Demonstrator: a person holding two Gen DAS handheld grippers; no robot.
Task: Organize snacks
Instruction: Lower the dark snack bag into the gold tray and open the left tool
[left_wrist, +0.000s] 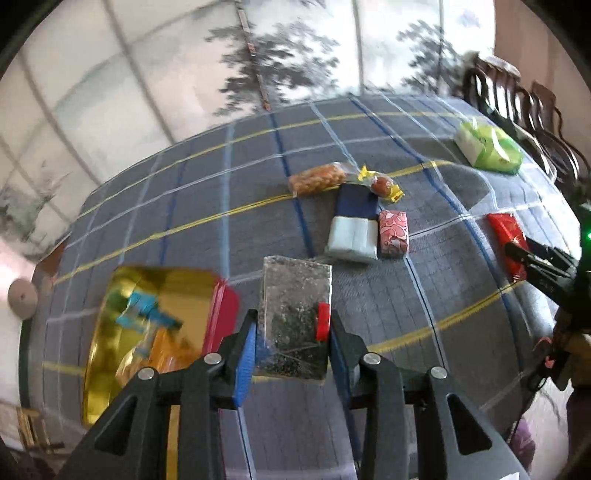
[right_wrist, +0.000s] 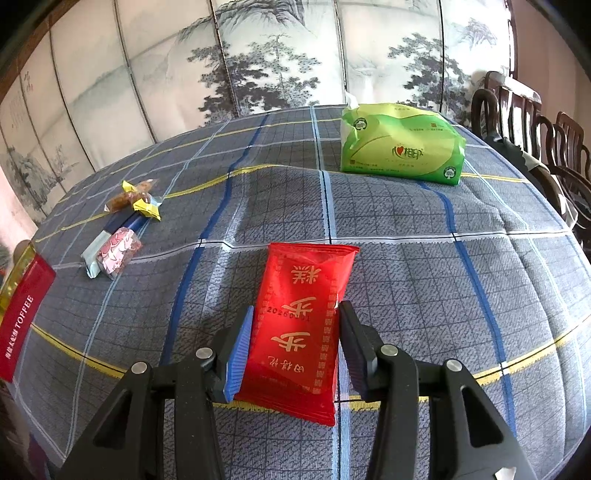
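1. The left tongs (left_wrist: 291, 328) grip a silver snack packet (left_wrist: 295, 314), lifted above the desk (left_wrist: 406, 314) beside the gold toffee box (left_wrist: 147, 332).
2. The right tongs (right_wrist: 295, 332) clamp a red cake packet (right_wrist: 303, 314) lying on the desk.

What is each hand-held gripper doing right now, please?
Left hand-held gripper: shut on a silvery snack packet, lifted off the table.
Right hand-held gripper: shut on the red snack packet, which lies on the checked tablecloth.
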